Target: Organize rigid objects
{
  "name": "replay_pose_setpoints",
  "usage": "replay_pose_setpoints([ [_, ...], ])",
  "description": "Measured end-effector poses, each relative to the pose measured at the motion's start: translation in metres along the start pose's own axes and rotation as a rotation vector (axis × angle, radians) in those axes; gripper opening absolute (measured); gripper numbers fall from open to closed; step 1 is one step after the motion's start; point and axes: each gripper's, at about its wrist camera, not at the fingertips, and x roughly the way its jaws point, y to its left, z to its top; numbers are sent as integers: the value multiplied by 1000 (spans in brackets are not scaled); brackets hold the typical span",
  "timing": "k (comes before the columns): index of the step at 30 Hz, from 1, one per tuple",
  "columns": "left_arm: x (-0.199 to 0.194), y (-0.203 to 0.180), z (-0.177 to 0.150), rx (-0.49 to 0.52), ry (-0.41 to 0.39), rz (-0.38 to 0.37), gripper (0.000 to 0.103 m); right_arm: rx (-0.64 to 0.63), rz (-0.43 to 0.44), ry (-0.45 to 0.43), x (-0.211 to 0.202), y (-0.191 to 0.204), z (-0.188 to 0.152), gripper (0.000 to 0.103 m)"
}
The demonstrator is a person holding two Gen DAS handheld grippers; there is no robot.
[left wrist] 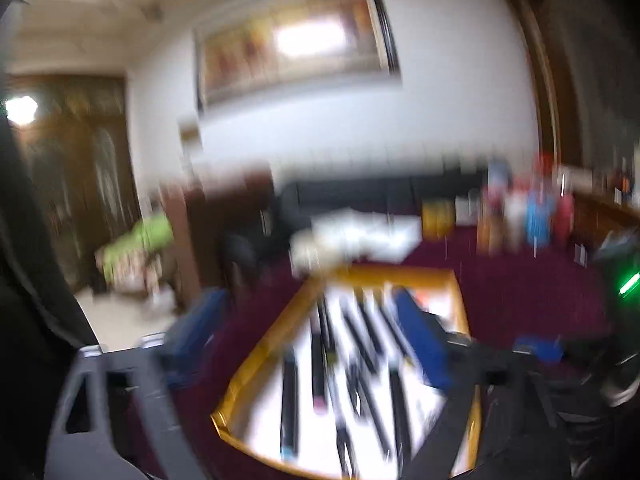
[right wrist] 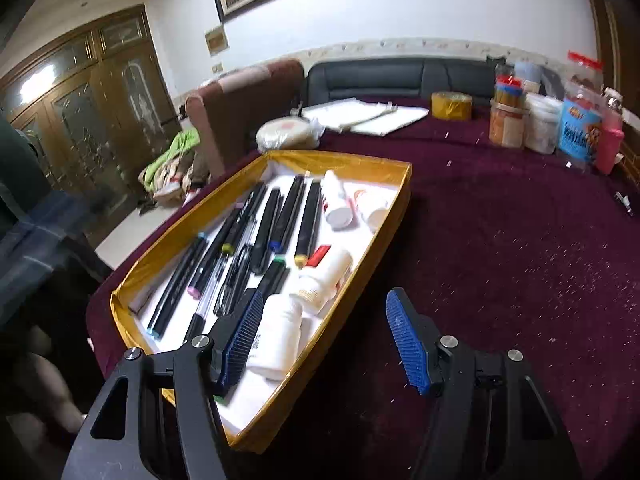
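A gold-rimmed tray (right wrist: 394, 208) with a white floor lies on the maroon tablecloth. It holds several black markers (right wrist: 276, 224) on the left and several white bottles (right wrist: 276, 336) on the right. My right gripper (right wrist: 324, 340) is open and empty, its blue pads over the tray's near right rim. The left wrist view is blurred; it shows the same tray (left wrist: 264, 344) and markers (left wrist: 320, 364). My left gripper (left wrist: 308, 344) is open with nothing between its blue pads, above the tray.
Jars and bottles (right wrist: 548, 120) stand at the table's far right. A tape roll (right wrist: 451, 105), folded white cloth (right wrist: 372, 117) and a round wrapped packet (right wrist: 285, 131) lie at the back. A brown chair (right wrist: 240, 104) and dark sofa (right wrist: 400, 74) stand behind the table.
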Motion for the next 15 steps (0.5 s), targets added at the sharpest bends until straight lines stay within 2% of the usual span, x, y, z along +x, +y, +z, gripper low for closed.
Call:
replay_pose_setpoints([
  [1,-15,1,3,-25,-101,-14,103,-3,-12,-22,-4,0,0,59],
  [2,-20,-1,7,-44,-146,-32,103,-6,-21,-38,-6,0,0,59],
  [3,-19,-5,11,-43,-142,-46,103,-8,-29,-52,-8,0,0,60],
  [6,2,-27,22,28,-36,-146,103,-11,-31,-60,-11,0,-1,60],
  [10,25,-34,16,-64,90,-246,103,-40,-54,-61,-14,4,-6,61],
  [13,40,-40,3,-82,221,-217,103,-36,-66,-59,-15,-1,-7,64],
  [15,49,-39,-8,-76,281,-145,103,-43,-70,-53,-14,-1,-8,64],
])
